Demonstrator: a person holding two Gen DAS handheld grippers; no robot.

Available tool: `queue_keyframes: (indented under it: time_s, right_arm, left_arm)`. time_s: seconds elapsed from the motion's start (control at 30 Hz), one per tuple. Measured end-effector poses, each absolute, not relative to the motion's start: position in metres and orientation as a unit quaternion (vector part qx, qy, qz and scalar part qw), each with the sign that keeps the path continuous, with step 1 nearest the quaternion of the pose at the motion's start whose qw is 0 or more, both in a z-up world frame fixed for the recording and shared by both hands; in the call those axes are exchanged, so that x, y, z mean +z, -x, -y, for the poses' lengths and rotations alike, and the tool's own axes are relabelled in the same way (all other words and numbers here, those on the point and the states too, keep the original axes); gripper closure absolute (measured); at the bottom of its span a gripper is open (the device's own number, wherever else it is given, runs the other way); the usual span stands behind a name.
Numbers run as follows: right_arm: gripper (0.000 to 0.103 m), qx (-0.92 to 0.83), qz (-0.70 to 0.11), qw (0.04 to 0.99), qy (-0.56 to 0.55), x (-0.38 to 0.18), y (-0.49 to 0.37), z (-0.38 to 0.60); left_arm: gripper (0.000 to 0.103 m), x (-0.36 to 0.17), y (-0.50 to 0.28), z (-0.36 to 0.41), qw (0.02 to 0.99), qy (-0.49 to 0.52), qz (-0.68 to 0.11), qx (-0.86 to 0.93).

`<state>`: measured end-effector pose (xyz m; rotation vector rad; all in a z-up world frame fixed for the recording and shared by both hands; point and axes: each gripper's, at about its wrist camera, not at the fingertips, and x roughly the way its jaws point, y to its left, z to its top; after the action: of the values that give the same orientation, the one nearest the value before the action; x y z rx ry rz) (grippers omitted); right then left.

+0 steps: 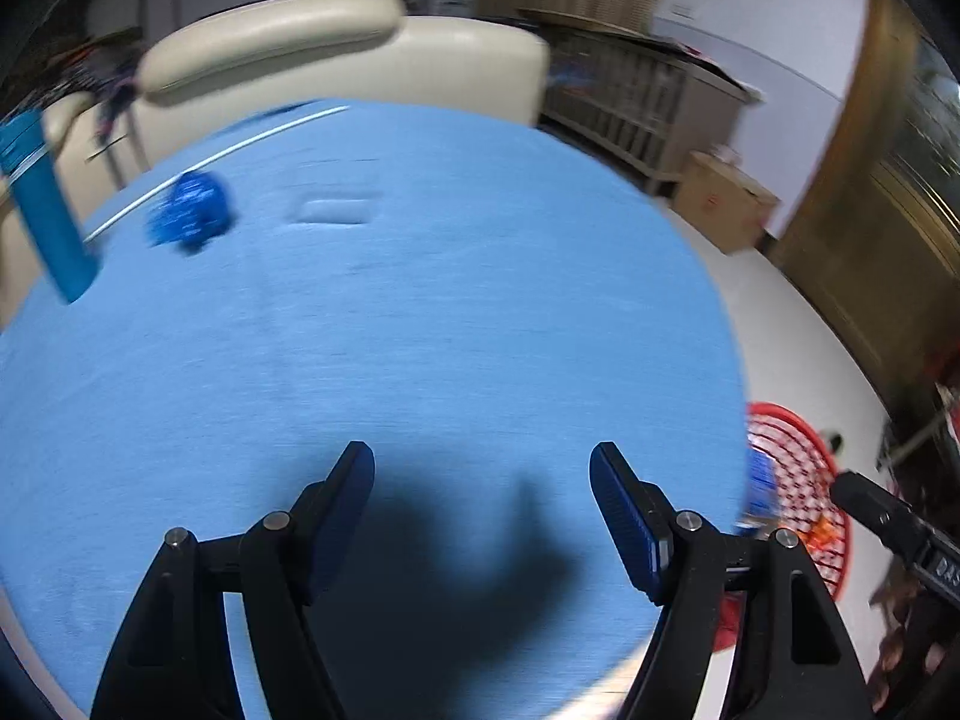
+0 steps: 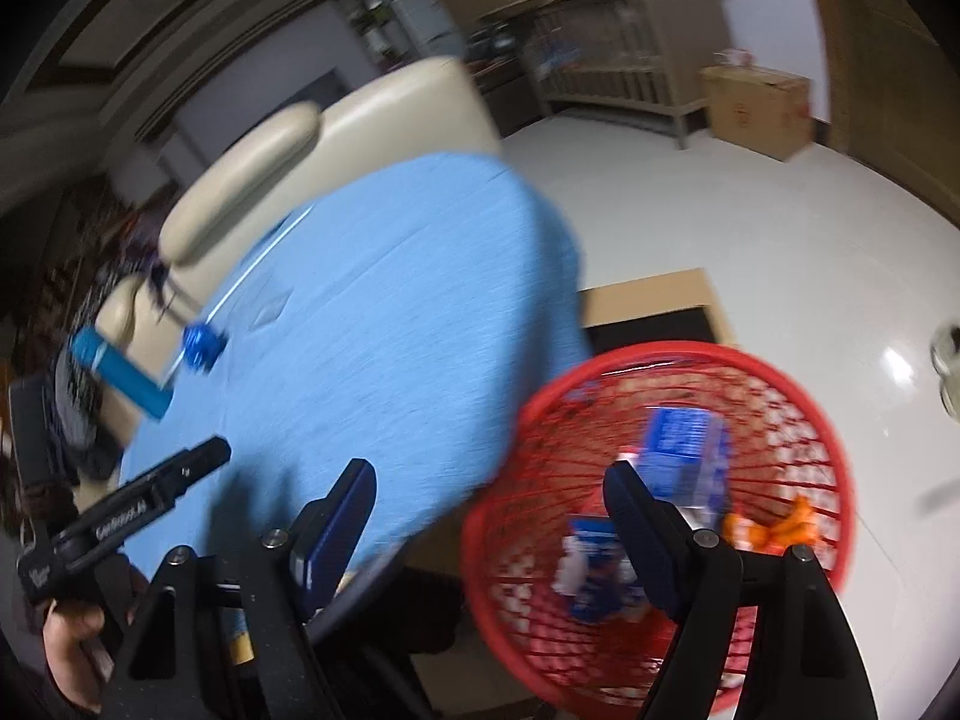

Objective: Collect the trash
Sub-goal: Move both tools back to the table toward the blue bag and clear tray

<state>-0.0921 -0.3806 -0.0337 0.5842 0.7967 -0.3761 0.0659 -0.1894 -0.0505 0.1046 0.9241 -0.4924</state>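
A crumpled dark blue wrapper lies at the far left of the blue table, next to a light blue box at the table's left edge. My left gripper is open and empty over the table's near part. My right gripper is open and empty, above the gap between the table and a red mesh basket on the floor. The basket holds a blue-and-white carton, another blue-and-white piece and orange scraps. The wrapper and the box also show in the right wrist view.
A cream sofa stands behind the table. A slatted wooden cabinet and a cardboard box stand on the white floor at the right. The red basket's rim shows right of the table.
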Motion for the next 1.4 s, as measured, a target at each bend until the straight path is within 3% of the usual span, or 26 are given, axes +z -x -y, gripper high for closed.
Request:
queue_keyframes:
  time_s: [0.77, 1.27, 1.4]
  right_arm:
    - [0.022, -0.062, -0.493, 0.86, -0.116, -0.055, -0.09, 0.279]
    - [0.022, 0.032, -0.481, 0.875, 0.044, -0.034, -0.239, 0.257]
    - [0.022, 0.07, -0.48, 0.868, 0.106, -0.033, -0.287, 0.24]
  left_arm:
    - [0.028, -0.081, -0.151, 0.057, 0.881, 0.0, -0.458, -0.117]
    - [0.026, -0.101, -0.166, 0.039, 0.884, -0.013, -0.456, -0.103]
    - [0.02, -0.103, -0.169, 0.037, 0.886, -0.016, -0.452, -0.1]
